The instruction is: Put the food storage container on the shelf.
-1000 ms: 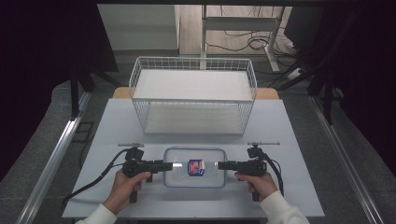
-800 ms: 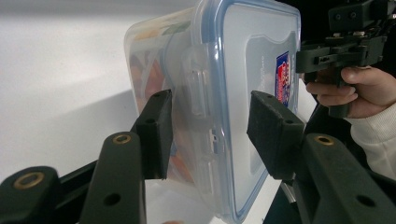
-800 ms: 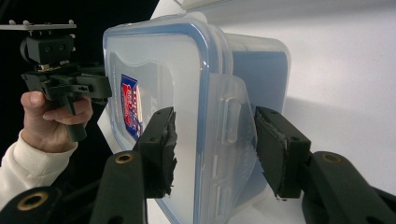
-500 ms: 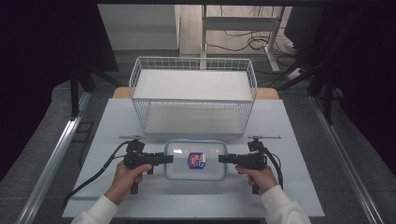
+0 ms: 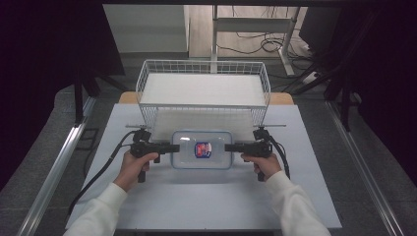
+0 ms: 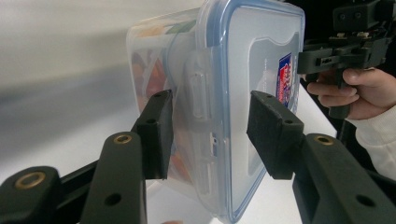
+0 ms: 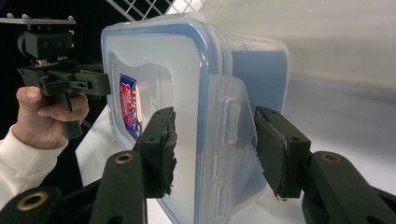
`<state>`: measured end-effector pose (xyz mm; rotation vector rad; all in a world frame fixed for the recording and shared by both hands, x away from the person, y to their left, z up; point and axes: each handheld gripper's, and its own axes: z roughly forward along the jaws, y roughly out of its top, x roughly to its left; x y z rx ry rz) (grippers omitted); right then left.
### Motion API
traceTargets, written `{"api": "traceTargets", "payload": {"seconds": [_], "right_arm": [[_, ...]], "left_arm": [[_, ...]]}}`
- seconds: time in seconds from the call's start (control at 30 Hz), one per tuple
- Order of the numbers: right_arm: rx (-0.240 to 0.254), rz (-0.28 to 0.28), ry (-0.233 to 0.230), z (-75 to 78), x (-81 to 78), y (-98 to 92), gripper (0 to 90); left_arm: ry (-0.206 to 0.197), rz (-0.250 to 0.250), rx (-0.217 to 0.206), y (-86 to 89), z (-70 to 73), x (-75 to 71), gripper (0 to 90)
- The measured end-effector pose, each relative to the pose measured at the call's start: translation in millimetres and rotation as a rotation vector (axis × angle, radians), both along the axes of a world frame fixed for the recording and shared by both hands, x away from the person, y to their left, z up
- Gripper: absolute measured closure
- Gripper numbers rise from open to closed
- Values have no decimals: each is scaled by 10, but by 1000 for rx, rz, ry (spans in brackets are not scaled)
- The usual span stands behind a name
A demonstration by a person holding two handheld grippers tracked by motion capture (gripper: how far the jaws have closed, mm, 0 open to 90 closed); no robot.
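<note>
- The worktop (image 5: 206,196) fills the lower middle of the high view, pale and bare toward the bottom edge, and the container now sits higher in the frame than it did a second ago.
- The wire basket (image 5: 203,91) stands in the upper middle of the frame, its front wall just above the container and nearer to it than before.
- The plastic container (image 5: 201,149), clear with a blue-rimmed lid and a red and blue label, lies at frame centre between the two tools; it has travelled toward the basket, which looks like a carry to drop it in.
- The left tongs (image 5: 173,147) come in from the left of centre; in the left gripper view they stand part-open astride the container's end latch (image 6: 198,91), one pad close on the wall, the other with a visible gap.
- The right tongs (image 5: 229,147) mirror them from the right; in the right gripper view both pads flank the other end with gaps showing, so a firm clamp cannot be confirmed.
</note>
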<state>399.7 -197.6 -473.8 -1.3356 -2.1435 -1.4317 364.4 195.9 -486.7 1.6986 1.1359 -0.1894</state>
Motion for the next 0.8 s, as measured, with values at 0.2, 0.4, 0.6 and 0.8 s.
{"api": "traceTargets", "payload": {"seconds": [0.2,0.4,0.6,0.8], "right_arm": [[-5,-12,-14,-8,222,35,493],[2,-27,-4,-76,333,51,490],[-19,-37,3,-133,364,56,487],[-7,-76,18,-152,374,61,483]], "left_arm": [[-10,6,-13,21,-47,200,519],[6,15,-16,31,-112,294,516],[31,16,-21,22,-203,337,512],[52,36,-44,30,-231,386,507]]}}
